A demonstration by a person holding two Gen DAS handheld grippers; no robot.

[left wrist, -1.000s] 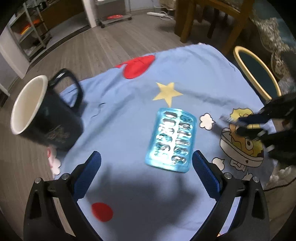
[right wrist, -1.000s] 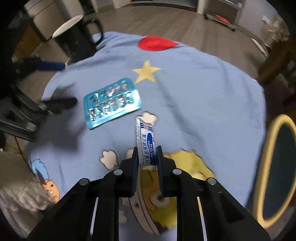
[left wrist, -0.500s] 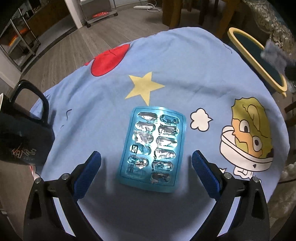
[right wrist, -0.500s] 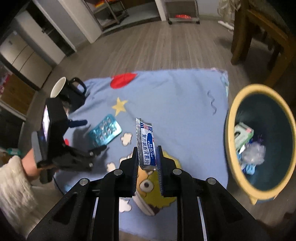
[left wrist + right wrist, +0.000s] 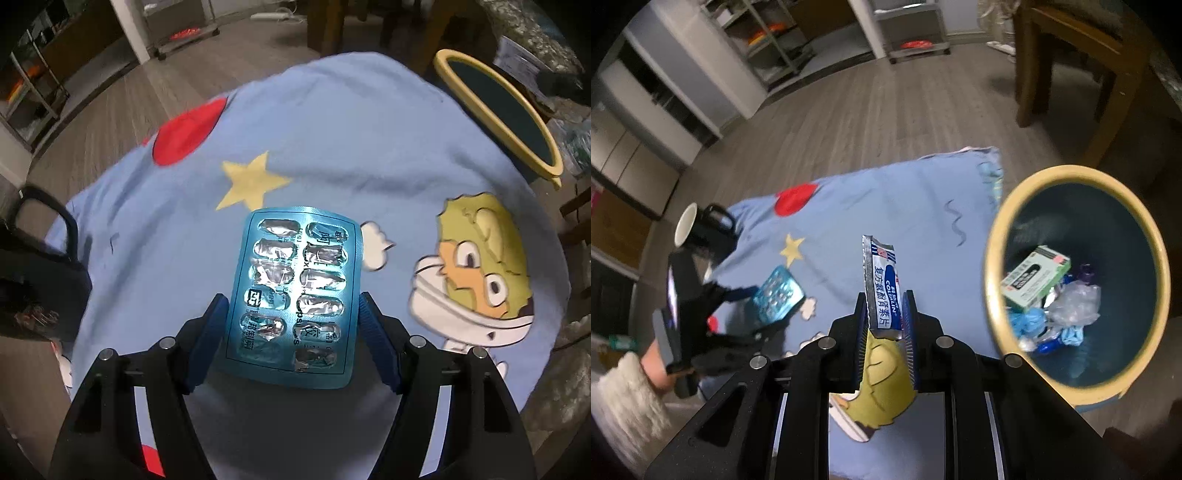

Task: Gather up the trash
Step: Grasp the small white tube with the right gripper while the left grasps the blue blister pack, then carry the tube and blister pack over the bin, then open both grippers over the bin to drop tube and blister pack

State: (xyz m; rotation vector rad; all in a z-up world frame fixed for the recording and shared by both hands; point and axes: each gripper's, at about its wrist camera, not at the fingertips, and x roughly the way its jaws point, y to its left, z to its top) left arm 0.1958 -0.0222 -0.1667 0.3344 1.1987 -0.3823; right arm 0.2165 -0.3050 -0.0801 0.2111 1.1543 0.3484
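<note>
While the left gripper is closing, a teal blister pack sits between its 2 blue pads; the pads are seen right at the pack's long edges, but whether they already press on it cannot be told. The pack lies on the blue cartoon cloth, just below the yellow star and left of the yellow cartoon figure. Its pockets look emptied, with crumpled foil showing. A black mug is seen at the left edge of the cloth, handle toward the pack.

From the right wrist view, the right gripper is clamped on a white and blue sachet, held upright by its lower end, with the torn top above the pads. It is raised over the cloth, near the edge closest to the trash bin. The bin, yellow-rimmed and dark inside, stands on the floor just beside the cloth, to the right of the sachet. A green and white box, clear crumpled plastic and blue wrappers are seen inside it.

In the same view, the left gripper is seen at the pack, gripped by a hand in a fuzzy white sleeve, with the mug behind it.
</note>
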